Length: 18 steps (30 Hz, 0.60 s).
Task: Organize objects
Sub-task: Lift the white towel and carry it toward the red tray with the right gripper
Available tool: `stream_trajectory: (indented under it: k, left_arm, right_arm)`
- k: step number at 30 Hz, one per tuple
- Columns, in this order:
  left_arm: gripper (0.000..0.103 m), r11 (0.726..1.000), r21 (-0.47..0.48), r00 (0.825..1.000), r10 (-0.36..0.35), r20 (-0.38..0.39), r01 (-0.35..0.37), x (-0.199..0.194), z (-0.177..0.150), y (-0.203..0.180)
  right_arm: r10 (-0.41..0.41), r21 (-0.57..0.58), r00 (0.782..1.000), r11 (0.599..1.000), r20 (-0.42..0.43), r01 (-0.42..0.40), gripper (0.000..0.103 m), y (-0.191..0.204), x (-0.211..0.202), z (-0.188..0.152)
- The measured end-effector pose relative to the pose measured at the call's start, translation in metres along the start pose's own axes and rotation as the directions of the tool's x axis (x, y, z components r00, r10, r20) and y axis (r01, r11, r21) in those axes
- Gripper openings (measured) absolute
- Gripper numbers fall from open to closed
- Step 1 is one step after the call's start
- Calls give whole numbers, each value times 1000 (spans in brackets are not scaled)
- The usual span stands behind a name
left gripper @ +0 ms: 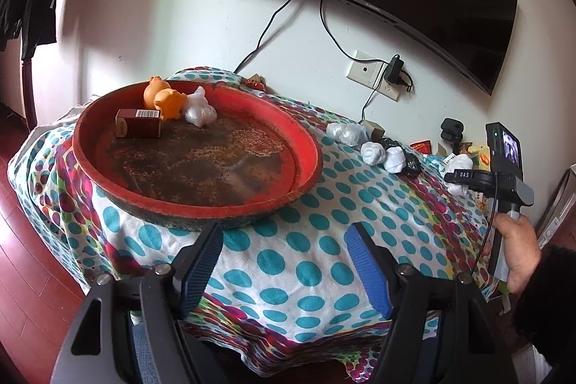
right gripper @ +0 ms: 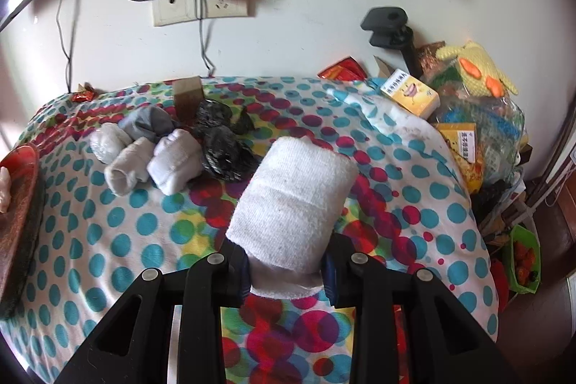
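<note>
Left wrist view first: the left gripper (left gripper: 284, 270) hangs over the near edge of the worktop (left gripper: 288, 261) with its jaws spread wide and nothing between them, pointing at the near rim of the red tray (left gripper: 201, 204). In the tray, up against its far rim, I count one dark red box (left gripper: 138, 123), two orange toy figures (left gripper: 163, 96) and one white bundle (left gripper: 198, 108). Toward the far right edge of the worktop there's a loose cluster, about four white bundles and one or two black ones, hard to separate from here. Right wrist view: the right gripper (right gripper: 286, 270) has its jaws closed on the lower end of a rolled white sock (right gripper: 293, 200), which looks lifted off the polka-dot cloth over the right half of the worktop. The pile (right gripper: 169, 150) near the far edge reads as three whitish rolls, one grey one and a couple of crumpled black things. Two yellow boxes (right gripper: 410, 92) and one yellow knitted toy (right gripper: 475, 67) sit in the clutter at the far right corner. If this sock is headed for the tray, I'd keep the squeeze steady since it's only gripped at the end, carry it left above the rim, and let go on a bare patch clear of the toys.
</note>
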<state>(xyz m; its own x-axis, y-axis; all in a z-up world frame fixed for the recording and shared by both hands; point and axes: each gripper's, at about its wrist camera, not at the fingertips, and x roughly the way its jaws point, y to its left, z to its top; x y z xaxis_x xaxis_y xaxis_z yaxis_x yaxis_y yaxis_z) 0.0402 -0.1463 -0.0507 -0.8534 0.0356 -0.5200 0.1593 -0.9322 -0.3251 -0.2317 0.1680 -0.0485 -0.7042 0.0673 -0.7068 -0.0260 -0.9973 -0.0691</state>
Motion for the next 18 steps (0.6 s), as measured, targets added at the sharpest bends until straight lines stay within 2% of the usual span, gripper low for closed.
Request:
stream_trajectory:
  k: [18]
  left_arm:
    - [73,1000,-15,1000,6,-4,-6,0,2,3]
  right_arm:
    - [102,-114,992,989,70,-93,29,83,-34,12]
